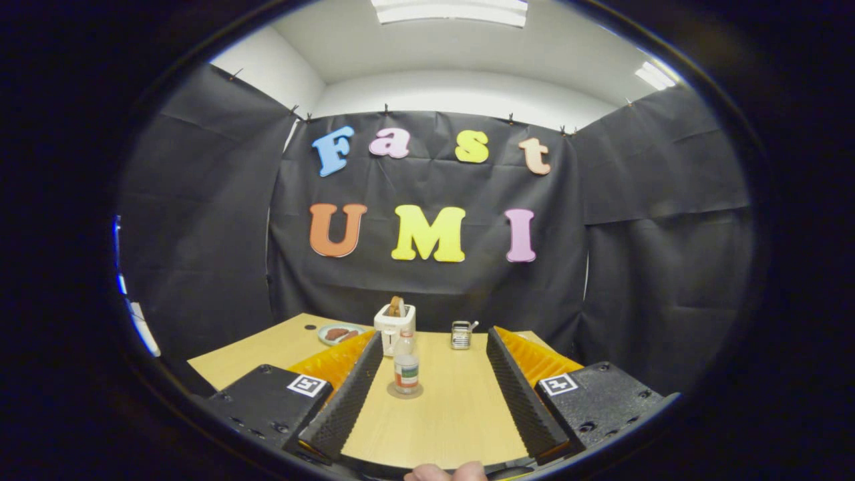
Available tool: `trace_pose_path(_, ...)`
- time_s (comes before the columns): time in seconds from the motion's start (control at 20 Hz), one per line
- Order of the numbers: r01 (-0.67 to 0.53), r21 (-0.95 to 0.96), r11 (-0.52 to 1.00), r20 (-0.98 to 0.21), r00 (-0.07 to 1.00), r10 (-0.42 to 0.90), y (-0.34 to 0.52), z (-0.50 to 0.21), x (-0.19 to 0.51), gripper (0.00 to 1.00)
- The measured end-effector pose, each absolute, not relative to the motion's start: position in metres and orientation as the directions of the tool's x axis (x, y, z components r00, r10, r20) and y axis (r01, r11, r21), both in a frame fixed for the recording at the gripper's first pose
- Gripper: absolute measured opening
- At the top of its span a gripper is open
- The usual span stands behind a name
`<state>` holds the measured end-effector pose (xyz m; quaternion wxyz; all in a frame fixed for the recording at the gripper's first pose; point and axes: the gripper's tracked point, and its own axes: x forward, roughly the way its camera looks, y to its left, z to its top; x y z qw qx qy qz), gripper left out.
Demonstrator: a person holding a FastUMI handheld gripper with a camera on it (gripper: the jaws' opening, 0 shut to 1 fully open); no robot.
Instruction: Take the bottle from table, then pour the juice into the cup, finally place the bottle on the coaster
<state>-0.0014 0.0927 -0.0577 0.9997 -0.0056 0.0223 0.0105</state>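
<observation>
**Bottle stands on the coaster, fingers spread clear of it**

The gripper [434, 394] hangs above the wooden table [267, 351] with its jaws wide; the two ribbed black fingers [347, 401] hold nothing and touch nothing; the bottle [405, 364] stands upright between them, nearer the left finger, apart from both. It is a small clear bottle with a banded label, and it rests on a round coaster [405, 391]; whether any juice is left in it I cannot tell. Beyond the fingertips sits a metal cup [460, 335] with a handle; further left are a white toaster [394, 322] with a slice standing in it and a plate [339, 334] of brown food. A fingertip of the person's hand [446, 473] shows below the gripper.

Judging by the bottle already on the coaster, the task looks either finished or not yet begun; the frame alone does not settle which.

The risks from here are plain: the bottle is tall and narrow, so a sideways drift of the left finger could knock it over; if a grasp is meant, closing off-centre would push it across the coaster rather than clamp it; the toaster close behind leaves little room to overshoot.
</observation>
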Motion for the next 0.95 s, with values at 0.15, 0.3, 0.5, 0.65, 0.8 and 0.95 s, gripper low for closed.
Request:
trace_pose_path(0.15, -0.005, -0.029, 1.000, -0.043, 0.999, 0.003, 0.096, -0.055, 0.002, 1.00)
trace_pose_path(0.3, -0.018, -0.050, 0.999, -0.046, 0.999, 0.016, 0.110, -0.051, 0.006, 1.00)
trace_pose_path(0.5, -0.064, -0.069, 0.996, -0.065, 0.996, 0.060, 0.142, -0.055, 0.005, 1.00)
trace_pose_path(0.65, -0.100, -0.033, 0.994, -0.067, 0.993, 0.098, 0.164, -0.055, 0.005, 1.00)
trace_pose_path(0.8, -0.110, 0.008, 0.994, -0.077, 0.991, 0.110, 0.171, -0.058, 0.009, 1.00)
trace_pose_path(0.95, -0.096, 0.010, 0.995, -0.088, 0.991, 0.096, 0.171, -0.063, 0.015, 1.00)
